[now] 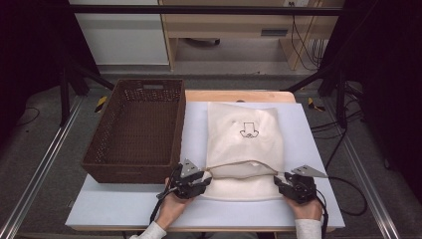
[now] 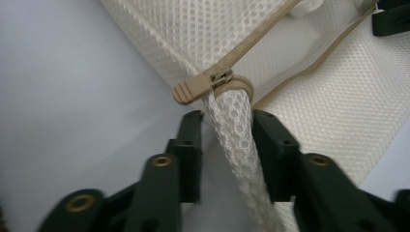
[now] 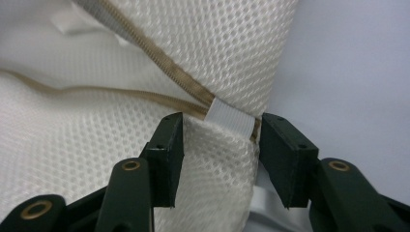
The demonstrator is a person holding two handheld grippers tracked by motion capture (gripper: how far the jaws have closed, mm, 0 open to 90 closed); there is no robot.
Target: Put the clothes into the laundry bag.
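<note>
- left tool [image 2: 226,121], nearest: jaws parted, straddling a gathered fold of the white mesh zip bag [image 1: 245,144] just below the tan zipper slider [image 2: 212,83]; pads seem clear of the cloth, so released.
- right tool [image 3: 218,133]: jaws apart around the bag's other corner, by the white fabric tab [image 3: 231,118]; nothing gripped.
- the bag lies flat on the pale table [image 1: 119,204], mouth towards the person.
- to do it well: clench the corner firmly, keep the zip line taut.
- beyond, the brown woven basket [image 1: 137,124] sits beside the bag.
</note>
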